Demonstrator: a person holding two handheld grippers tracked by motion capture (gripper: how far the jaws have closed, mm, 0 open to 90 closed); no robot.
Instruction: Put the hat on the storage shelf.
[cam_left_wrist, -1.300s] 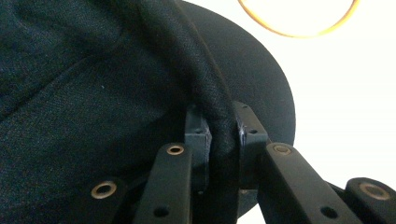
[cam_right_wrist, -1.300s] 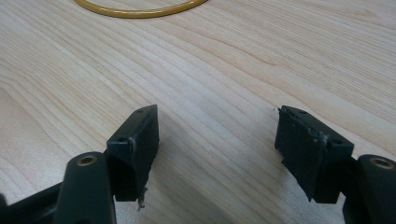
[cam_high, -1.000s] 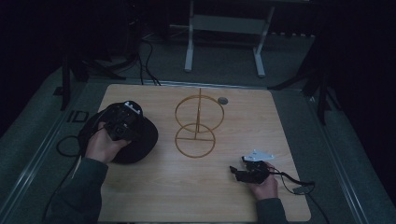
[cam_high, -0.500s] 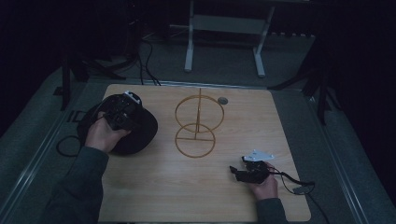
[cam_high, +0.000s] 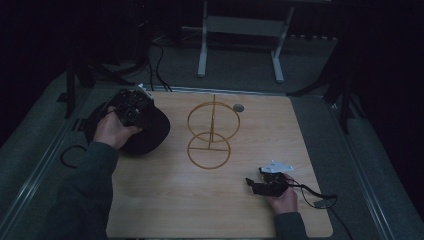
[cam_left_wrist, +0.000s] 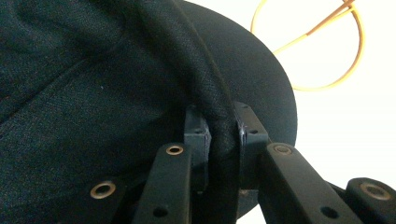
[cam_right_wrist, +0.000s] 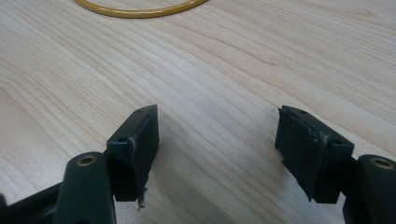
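Observation:
A black cap (cam_high: 152, 134) lies at the table's left edge, brim toward the middle. My left gripper (cam_high: 131, 111) is over its far side, shut on a fold of the cap (cam_left_wrist: 93, 70); the fabric is pinched between the two pads of the left gripper (cam_left_wrist: 225, 133). A gold wire stand (cam_high: 212, 131) with two rings and an upright rod stands mid-table, and its ring (cam_left_wrist: 322, 46) shows beyond the brim. My right gripper (cam_high: 254, 184) rests low at the front right, open, with bare wood between the jaws of the right gripper (cam_right_wrist: 217, 135).
A small grey round disc (cam_high: 238, 107) lies near the table's (cam_high: 165, 200) far edge behind the stand. The stand's base ring (cam_right_wrist: 140, 10) lies ahead of the right gripper. A metal frame (cam_high: 240, 30) stands on the floor beyond. Cables trail off both sides.
My left gripper has drawn the cap a little toward the far left edge while holding it. The right gripper has stayed still.

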